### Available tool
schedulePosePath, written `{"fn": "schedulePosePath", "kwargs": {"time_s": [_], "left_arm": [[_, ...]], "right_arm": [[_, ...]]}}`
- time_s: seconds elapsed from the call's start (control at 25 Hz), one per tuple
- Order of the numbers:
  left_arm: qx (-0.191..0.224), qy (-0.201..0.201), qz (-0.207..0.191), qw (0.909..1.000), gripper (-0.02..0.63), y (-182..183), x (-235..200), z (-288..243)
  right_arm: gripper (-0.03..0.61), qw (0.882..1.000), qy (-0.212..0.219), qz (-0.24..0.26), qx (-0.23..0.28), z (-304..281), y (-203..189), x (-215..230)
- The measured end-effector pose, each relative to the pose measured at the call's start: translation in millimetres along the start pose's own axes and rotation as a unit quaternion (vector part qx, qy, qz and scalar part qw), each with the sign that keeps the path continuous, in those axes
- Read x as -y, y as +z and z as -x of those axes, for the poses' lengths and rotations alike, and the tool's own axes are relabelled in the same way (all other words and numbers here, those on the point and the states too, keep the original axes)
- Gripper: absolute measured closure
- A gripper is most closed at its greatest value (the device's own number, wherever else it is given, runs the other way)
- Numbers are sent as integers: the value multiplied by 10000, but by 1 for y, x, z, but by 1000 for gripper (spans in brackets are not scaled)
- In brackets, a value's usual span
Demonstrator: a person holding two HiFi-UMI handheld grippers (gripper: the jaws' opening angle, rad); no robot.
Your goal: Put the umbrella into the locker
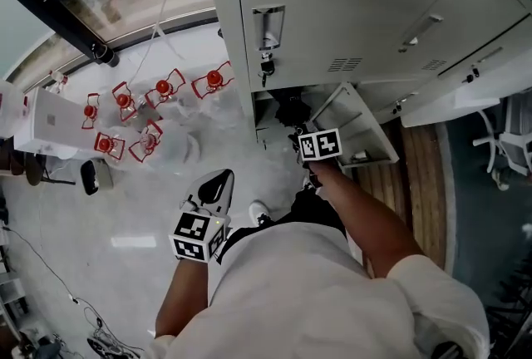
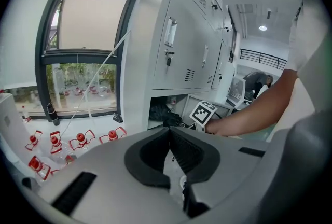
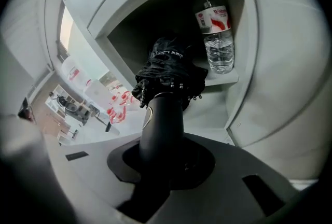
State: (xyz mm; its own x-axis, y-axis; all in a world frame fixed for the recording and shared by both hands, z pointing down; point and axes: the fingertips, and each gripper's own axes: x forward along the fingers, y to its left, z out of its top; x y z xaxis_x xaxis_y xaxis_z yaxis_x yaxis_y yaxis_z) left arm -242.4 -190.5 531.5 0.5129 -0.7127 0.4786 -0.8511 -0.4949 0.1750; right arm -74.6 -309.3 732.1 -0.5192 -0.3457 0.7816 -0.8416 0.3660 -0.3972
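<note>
A folded black umbrella [image 3: 168,70] points into the open bottom compartment of the grey locker [image 3: 244,21]. Its canopy is inside, beside a clear water bottle [image 3: 215,36] with a red label. My right gripper [image 3: 161,150] is shut on the umbrella's thick black handle. In the head view the right gripper [image 1: 309,133] reaches into the dark compartment, where the umbrella [image 1: 291,110] shows as a black shape. My left gripper [image 1: 218,183] hangs over the floor, away from the locker, with its jaws shut and nothing between them. Its fingertips [image 2: 170,129] meet in the left gripper view.
The compartment's door [image 1: 357,129] hangs open to the right of my right arm. Above it is a closed locker door with a key [image 1: 268,62]. Several red-capped bottles [image 1: 158,91] stand on the floor by the window. A white box [image 1: 50,120] sits far left.
</note>
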Motion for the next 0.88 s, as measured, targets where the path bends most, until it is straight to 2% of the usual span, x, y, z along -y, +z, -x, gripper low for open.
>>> {"fn": "schedulePosePath", "kwargs": {"time_s": [0.16,0.56,0.72,0.88], "left_arm": [[-38,285,67,9996,598,-5,-8,11],[-292,790,213,9962,598,-20,-20,27],[-274,804,197,9962,598,-18,-21,25],[-369,646,307,9968,598,-28,-14,20]], "right_arm": [[482,9998,198,-59,39,-24,24,2],[470,9974,-32,-648,322,-73,72,29],[441,9983,-116,-362,448,-83,76,33],[433,9988,-53,-140,459,-87,69,36]]}}
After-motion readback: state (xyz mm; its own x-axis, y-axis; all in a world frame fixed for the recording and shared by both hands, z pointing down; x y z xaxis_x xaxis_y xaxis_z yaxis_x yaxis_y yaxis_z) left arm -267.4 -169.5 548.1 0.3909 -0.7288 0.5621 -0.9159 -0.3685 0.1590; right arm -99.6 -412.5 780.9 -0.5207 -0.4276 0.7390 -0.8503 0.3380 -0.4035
